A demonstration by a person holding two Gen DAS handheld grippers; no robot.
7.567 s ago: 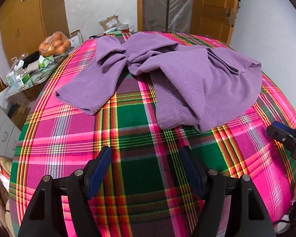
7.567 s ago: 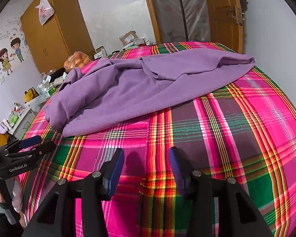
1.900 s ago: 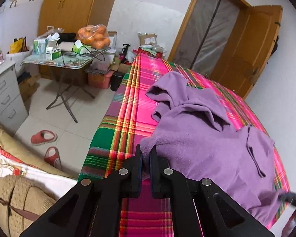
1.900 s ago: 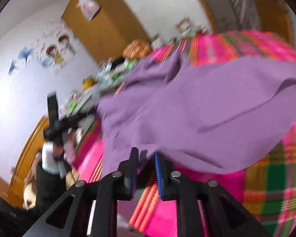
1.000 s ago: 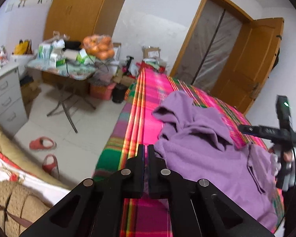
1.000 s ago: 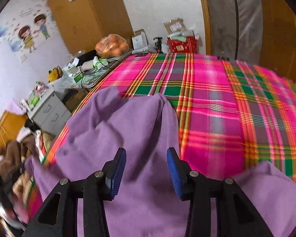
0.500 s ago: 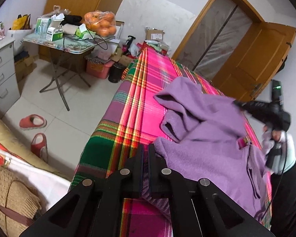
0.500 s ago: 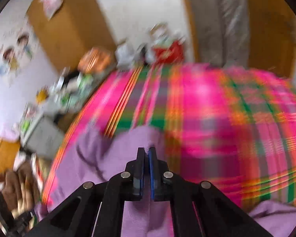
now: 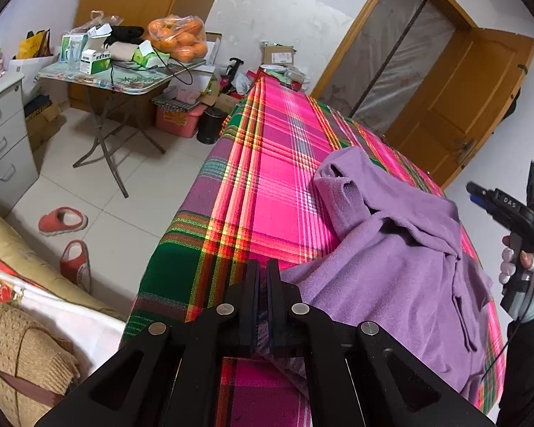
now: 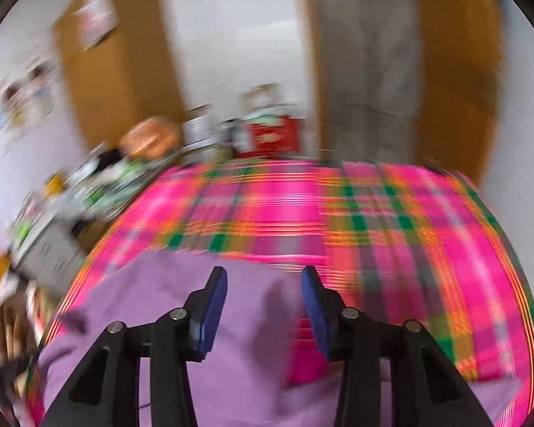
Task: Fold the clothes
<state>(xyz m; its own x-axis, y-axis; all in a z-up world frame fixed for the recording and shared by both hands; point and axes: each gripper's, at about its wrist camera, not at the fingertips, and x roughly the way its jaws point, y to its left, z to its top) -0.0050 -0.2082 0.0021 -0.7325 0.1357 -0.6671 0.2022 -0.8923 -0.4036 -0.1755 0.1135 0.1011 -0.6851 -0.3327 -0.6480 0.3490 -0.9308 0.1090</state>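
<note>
Lifted off the cloth since half a second back, right gripper (image 10: 263,306), jaws opening, nothing between. Left gripper (image 9: 262,299) clamped on fuzzy purple hoodie's (image 9: 391,270) near corner. Lies rumpled across plaid bed (image 9: 267,163), under both.

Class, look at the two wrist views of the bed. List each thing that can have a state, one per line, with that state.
Purple hoodie: unfolded, rumpled on the plaid bedspread.
Left hand-held gripper: shut on the hoodie's edge.
Right hand-held gripper: jaws opening, nothing between them, above the hoodie.
Wooden door: open.
</note>
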